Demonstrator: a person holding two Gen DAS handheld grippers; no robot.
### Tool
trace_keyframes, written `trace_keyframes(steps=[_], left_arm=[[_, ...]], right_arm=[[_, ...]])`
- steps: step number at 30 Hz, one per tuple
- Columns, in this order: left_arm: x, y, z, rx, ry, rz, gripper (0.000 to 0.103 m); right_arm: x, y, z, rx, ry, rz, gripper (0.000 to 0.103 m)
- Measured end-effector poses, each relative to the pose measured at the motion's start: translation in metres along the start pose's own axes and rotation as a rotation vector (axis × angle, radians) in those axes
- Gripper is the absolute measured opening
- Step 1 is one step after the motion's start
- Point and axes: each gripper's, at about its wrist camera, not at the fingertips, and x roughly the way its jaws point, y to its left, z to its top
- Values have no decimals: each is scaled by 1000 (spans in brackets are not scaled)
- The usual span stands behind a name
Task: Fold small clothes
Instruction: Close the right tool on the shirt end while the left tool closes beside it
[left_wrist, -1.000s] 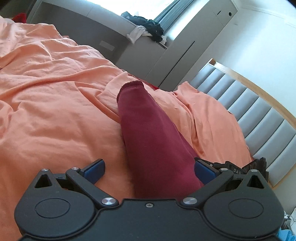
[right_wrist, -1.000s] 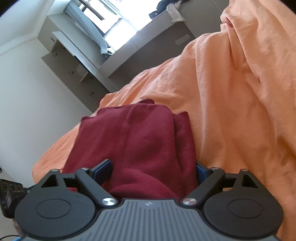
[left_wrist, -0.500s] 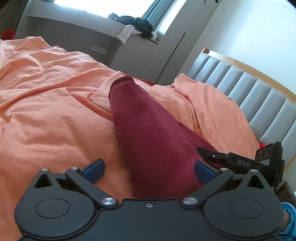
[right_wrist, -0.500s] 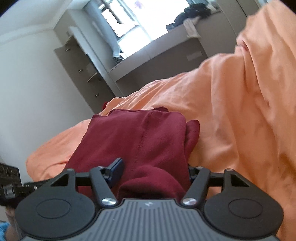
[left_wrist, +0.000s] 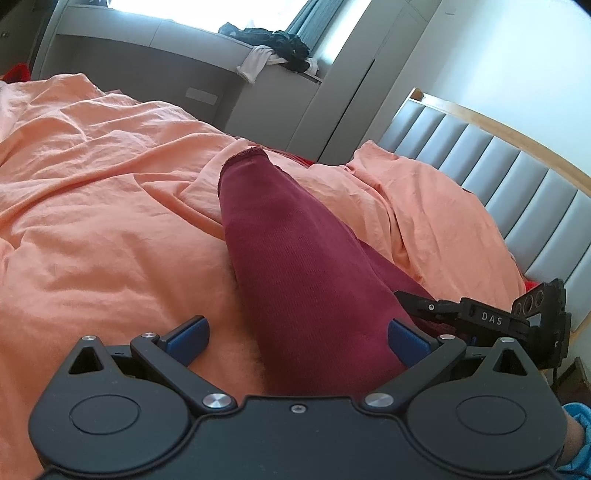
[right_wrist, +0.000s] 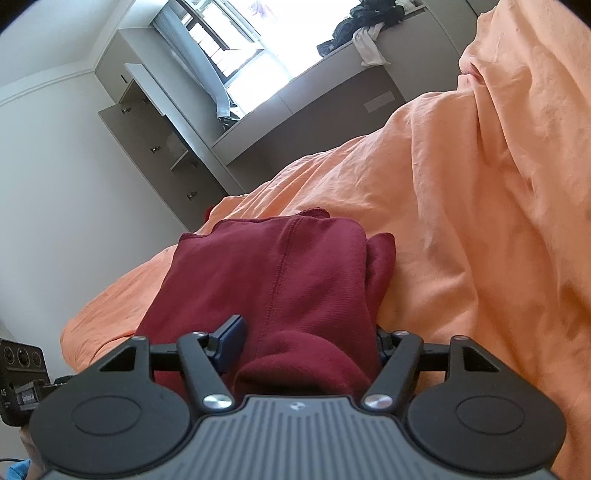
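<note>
Blue-padded fingers (left_wrist: 186, 334) of the left gripper (left_wrist: 297, 338) stand spread wide at the bottom of the left wrist view, a maroon garment (left_wrist: 295, 266) running between them without either pad pressing it, so this tool holds nothing. Across in the right wrist view, the right gripper (right_wrist: 306, 341) has its jaws drawn in on a bunched fold of the same maroon garment (right_wrist: 280, 280), the left blue pad (right_wrist: 231, 341) against the cloth and the far pad mostly buried in it; the grip looks firm, though the buried side cannot be fully checked. That right tool also shows at the lower right of the left wrist view, its black body lettered "DAS" lying against the garment's edge. Beyond the jaws, the knit lies on a rumpled orange bedsheet (left_wrist: 92, 221) in stacked layers, a stitched seam running up its centre and a hemmed opening at the far end, mid-frame. Judged from this, a fold is in progress: one end is pinched and the length is laid out. The next move likely calls for the open left jaws to close on a matching edge so both tools can carry cloth over evenly, keeping the layers from sliding. Further back, a padded grey headboard (left_wrist: 517, 177) lines the right, and dark clothes (left_wrist: 273, 44) heap on a grey window ledge (left_wrist: 155, 40) at top.
</note>
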Motion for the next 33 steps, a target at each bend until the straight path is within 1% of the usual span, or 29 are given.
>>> trace_keyframes(steps=[5, 11, 14, 16, 17, 19, 21, 26, 29, 31, 32, 33], left_arm=[[3, -1, 3, -21, 14, 14, 102], [4, -6, 6, -12, 35, 31, 98], [4, -7, 7, -15, 46, 28, 94], [4, -7, 8, -20, 52, 21, 88], [4, -7, 8, -23, 55, 19, 86], [4, -8, 7, -27, 59, 5, 78], [5, -9, 7, -30, 66, -8, 73], [7, -10, 4, -21, 69, -7, 72], [9, -7, 5, -43, 77, -19, 70], [10, -9, 5, -42, 80, -20, 66], [10, -10, 5, -37, 80, -17, 65], [10, -11, 5, -32, 78, -14, 65]], right_arm=[[1, 2, 0, -6, -2, -4, 69], [0, 3, -2, -9, -11, -9, 67], [-1, 4, -3, -9, -19, -15, 66], [-2, 5, -3, -13, -24, -20, 64], [-2, 6, -4, -18, -26, -23, 63], [-3, 8, -4, -25, -31, -29, 61], [-3, 9, -5, -28, -36, -34, 59], [-4, 11, -5, -38, -42, -40, 58], [-4, 13, -6, -52, -47, -45, 57], [-6, 17, -6, -73, -57, -50, 52], [-6, 19, -7, -88, -60, -54, 50], [-6, 22, -7, -107, -62, -59, 49]])
